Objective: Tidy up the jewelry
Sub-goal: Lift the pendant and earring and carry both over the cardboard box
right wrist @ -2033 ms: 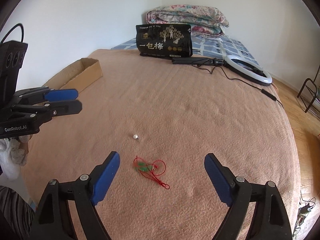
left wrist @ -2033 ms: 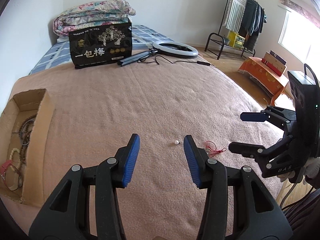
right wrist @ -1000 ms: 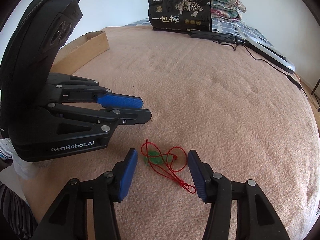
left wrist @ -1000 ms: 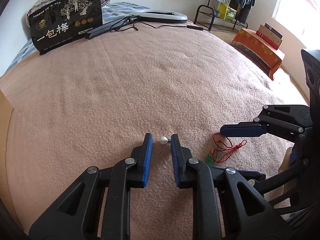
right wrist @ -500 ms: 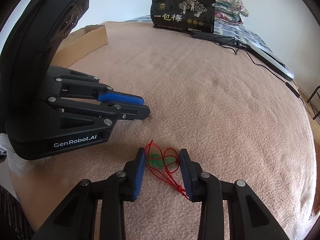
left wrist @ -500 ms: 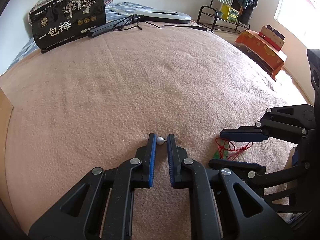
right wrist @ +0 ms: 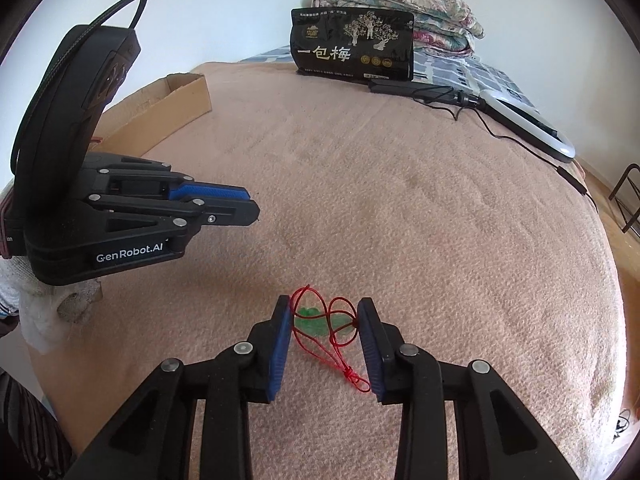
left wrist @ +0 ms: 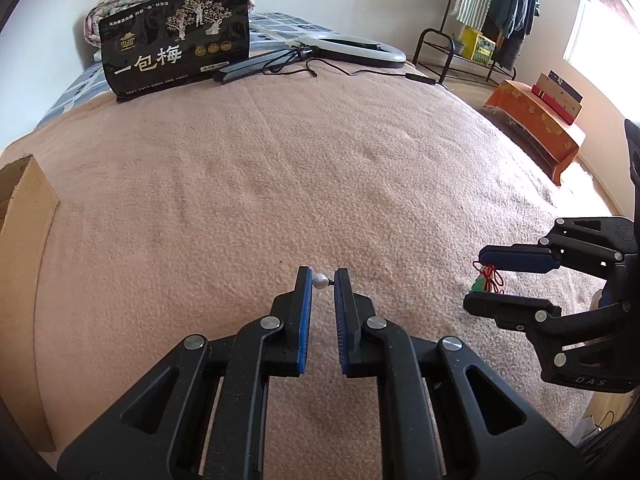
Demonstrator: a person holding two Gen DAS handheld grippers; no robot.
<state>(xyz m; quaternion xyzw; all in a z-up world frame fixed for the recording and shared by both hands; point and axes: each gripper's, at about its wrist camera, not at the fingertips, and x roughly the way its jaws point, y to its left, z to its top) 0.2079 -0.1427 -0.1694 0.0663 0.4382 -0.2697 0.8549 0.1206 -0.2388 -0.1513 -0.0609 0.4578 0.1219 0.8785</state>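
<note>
Left gripper (left wrist: 323, 280), marked "GenRobot.AI", pinches pearl earring (left wrist: 320, 281); right gripper (right wrist: 323, 318) brackets red-cord pendant (right wrist: 325, 322), not clamped. Black bag (right wrist: 354, 45): "一包梅".

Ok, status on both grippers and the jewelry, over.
Left gripper shut on pearl earring. Right gripper closing around red-cord jade pendants, grip unconfirmed. Cardboard box far left, path clear.
</note>
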